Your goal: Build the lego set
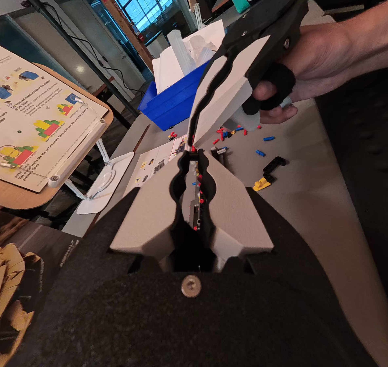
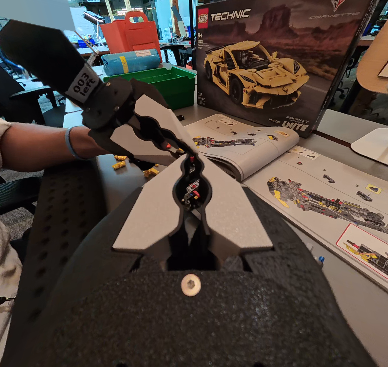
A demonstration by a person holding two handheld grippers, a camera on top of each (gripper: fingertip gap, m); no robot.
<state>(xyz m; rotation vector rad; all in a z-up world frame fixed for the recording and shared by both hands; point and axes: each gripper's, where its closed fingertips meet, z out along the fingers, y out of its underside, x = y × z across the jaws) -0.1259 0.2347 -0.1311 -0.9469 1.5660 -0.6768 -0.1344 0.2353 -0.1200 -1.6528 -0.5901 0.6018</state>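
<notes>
Meeting tip to tip above the grey laminate worktop [image 1: 294, 209]: left gripper [image 1: 192, 155] and right gripper [image 2: 192, 157], both with pale grey wedge fingers edged in wavy black rubber. Left jaws clenched on a small black piece [image 1: 194, 156]; right jaws pinched on a small red pin [image 2: 191, 158], just beside it.

Directly below, glimpsed only through the gaps between the fingers: the long grey-and-black lego chassis [image 1: 196, 209] studded with red pins, lying on the worktop and mostly hidden by the grippers.

Around it:
- one open paper instruction booklet [image 2: 252, 142], flat beside the chassis
- one dark cardboard set box [image 2: 273, 62] picturing a yellow car, upright behind the booklet
- two plastic bins: a blue one [image 1: 174, 102] stuffed with white paper and clear bags, and a green one [image 2: 168, 83]
- one orange tote [image 2: 134, 33] and one blue wrapped roll [image 2: 130, 61] beyond the green bin
- a scatter of loose red and blue pins [image 1: 228, 134], several of each
- one black angled beam [image 1: 273, 166] touching one yellow piece [image 1: 261, 183]
- three yellow connectors [image 2: 119, 163] under the left gripper
- one printed sheet [image 1: 48, 125] on a wooden board

Wrapped around the right handle: a bare hand [image 1: 315, 66].
</notes>
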